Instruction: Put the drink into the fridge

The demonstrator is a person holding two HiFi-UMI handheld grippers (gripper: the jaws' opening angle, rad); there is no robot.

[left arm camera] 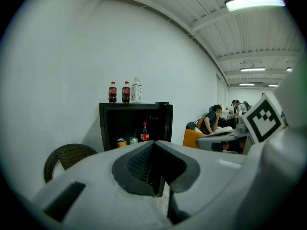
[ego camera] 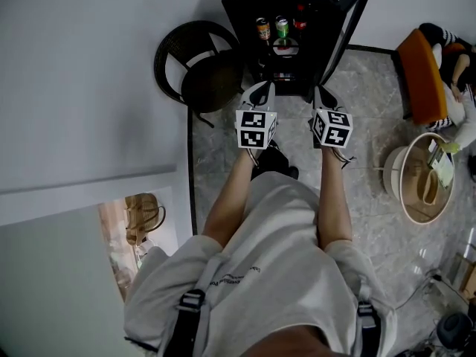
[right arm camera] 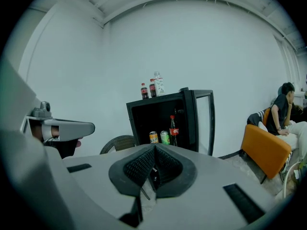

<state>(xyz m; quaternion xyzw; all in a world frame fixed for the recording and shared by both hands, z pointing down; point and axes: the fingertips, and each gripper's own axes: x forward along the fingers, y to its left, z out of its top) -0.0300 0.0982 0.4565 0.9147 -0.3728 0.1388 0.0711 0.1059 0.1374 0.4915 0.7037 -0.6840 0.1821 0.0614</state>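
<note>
While the left claw (ego camera: 260, 91) and right claw (ego camera: 321, 97) sit closed on nothing, a hasty reach for the bottles (left arm camera: 126, 92) atop the fridge (ego camera: 242, 13) at twelve o'clock could topple them.

A dark wicker chair (ego camera: 201, 69) stands on the grey marble floor (ego camera: 364, 125), close against the white wall (ego camera: 89, 65). Off to the right is an orange sofa (ego camera: 420, 76) with a person (right arm camera: 285, 111) seated on it, leaning forward; more people sit further back in the room. Near the sofa sits a round pale basket (ego camera: 393, 171) holding a few items too small to tell. A long ceiling light (left arm camera: 254, 2) glows overhead. At lower left, a tan woven bag (ego camera: 141, 218) shows through an opening.
</note>
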